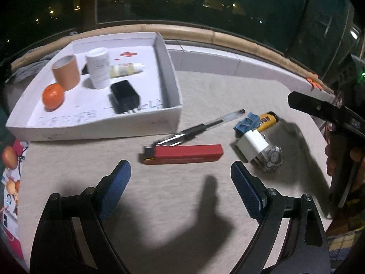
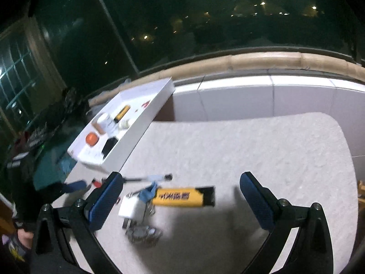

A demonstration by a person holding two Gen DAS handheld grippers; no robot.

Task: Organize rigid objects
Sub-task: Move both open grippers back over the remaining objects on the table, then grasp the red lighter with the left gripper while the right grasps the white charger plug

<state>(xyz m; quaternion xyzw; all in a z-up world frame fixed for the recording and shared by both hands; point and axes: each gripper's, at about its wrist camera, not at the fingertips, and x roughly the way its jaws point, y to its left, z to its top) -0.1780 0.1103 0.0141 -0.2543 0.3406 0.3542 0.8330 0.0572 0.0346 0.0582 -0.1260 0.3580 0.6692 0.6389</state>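
Blurred in the right wrist view: yellow lighter print unreadable, clear item under white charger unidentifiable. Red box mostly hidden behind left finger. Tray scribbles illegible

Left tongs spread wide, nothing between fingers. Right tongs likewise spread wide, gripping nothing.
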